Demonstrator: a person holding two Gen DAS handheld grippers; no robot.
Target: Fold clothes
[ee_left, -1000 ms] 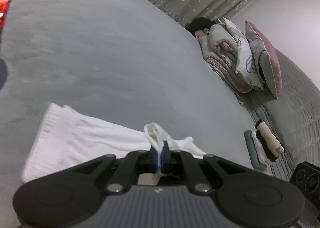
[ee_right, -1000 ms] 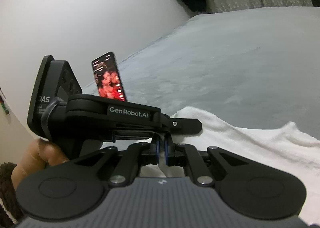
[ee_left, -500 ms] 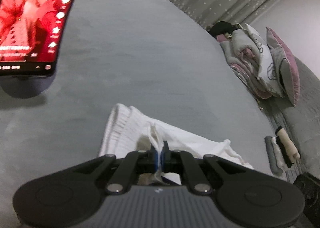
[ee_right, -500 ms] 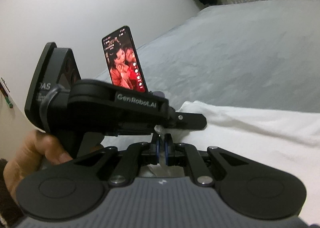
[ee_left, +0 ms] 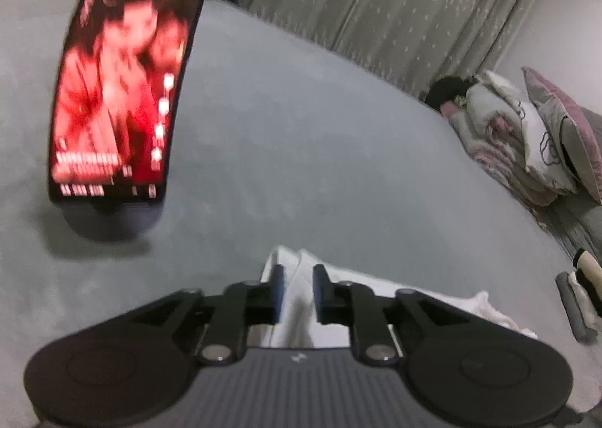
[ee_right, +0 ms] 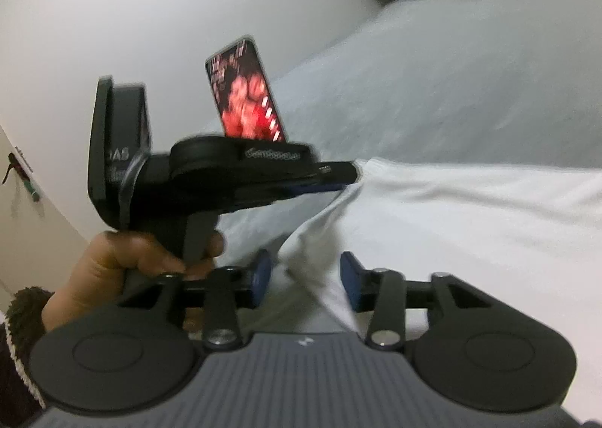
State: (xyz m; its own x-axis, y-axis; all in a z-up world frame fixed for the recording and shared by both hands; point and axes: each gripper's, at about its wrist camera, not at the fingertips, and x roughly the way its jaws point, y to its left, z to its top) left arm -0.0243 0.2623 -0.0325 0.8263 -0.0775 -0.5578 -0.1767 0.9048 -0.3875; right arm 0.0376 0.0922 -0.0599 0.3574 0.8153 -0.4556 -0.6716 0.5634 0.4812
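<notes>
Both my grippers sit low over the white garment (ee_right: 470, 225), which lies spread on the grey bedcover (ee_left: 308, 149), running off toward 3 o'clock in my right view. My left gripper (ee_left: 297, 290) has its jaws apart, a raised ridge of white cloth standing between them but not pinched. My right gripper (ee_right: 304, 277) is spread wider, a crease of the same cloth running up through the gap. So nothing is clamped right now.

My read: this is a let-go or a re-grip at one edge of the garment; whether a fold has just been laid or one is about to be picked up, I can't settle from here.

Writing: the left gripper's side carries a pale logo, too smeared to read; its grip, in my left hand (ee_right: 124, 270), shows "AS". The phone (ee_left: 120, 82), propped at 10 o'clock, shows a red video with blurred captions.
</notes>
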